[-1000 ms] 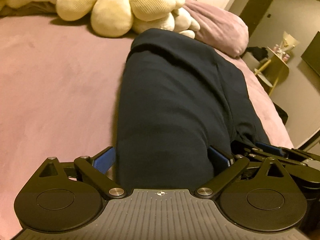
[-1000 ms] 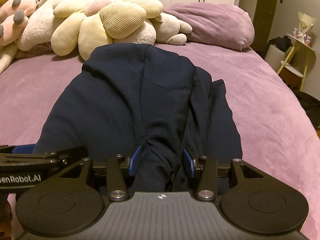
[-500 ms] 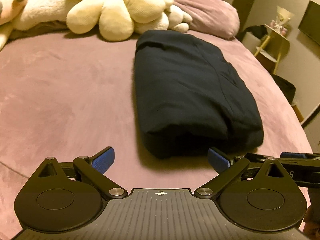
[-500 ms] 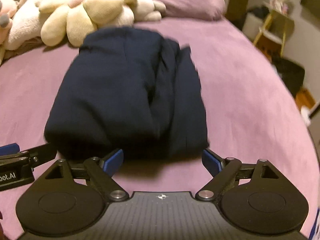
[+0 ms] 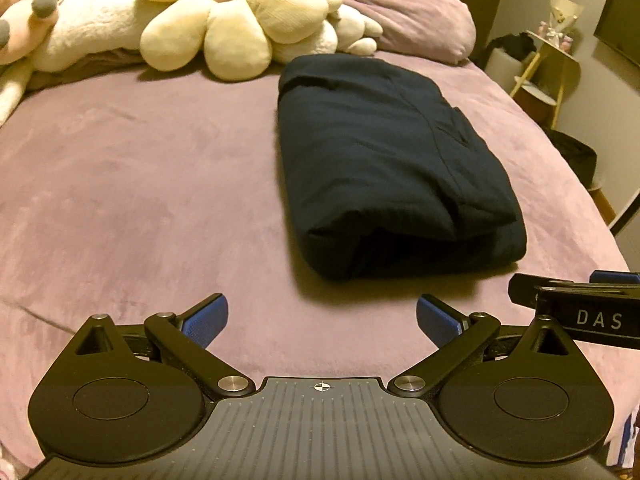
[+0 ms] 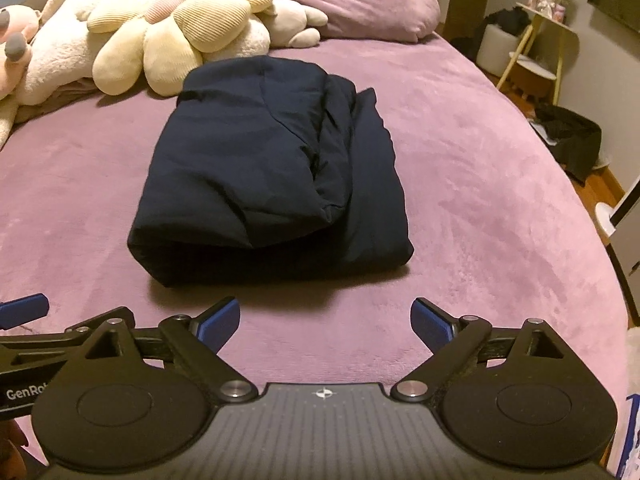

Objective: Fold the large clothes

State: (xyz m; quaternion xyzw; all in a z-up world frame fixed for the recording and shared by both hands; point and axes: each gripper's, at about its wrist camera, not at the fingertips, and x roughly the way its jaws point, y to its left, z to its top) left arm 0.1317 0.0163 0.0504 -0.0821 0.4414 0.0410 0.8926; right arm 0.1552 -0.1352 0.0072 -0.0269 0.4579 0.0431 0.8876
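A dark navy garment (image 5: 384, 164) lies folded into a thick rectangle on the purple bed (image 5: 132, 184); it also shows in the right wrist view (image 6: 268, 176). My left gripper (image 5: 322, 318) is open and empty, held back from the garment's near edge. My right gripper (image 6: 326, 318) is open and empty too, a short way in front of the garment. The right gripper's side shows at the right edge of the left wrist view (image 5: 576, 312). The left gripper's side shows at the left edge of the right wrist view (image 6: 36, 332).
Cream flower-shaped plush toys (image 5: 240, 20) and a purple pillow (image 5: 412, 20) lie at the head of the bed. A yellow side table (image 6: 540, 44) and a dark bin (image 6: 568, 136) stand right of the bed. The bed edge drops off at the right.
My right gripper let go of the garment and opened. Both grippers drew back from it toward the foot of the bed, and the garment now lies free.
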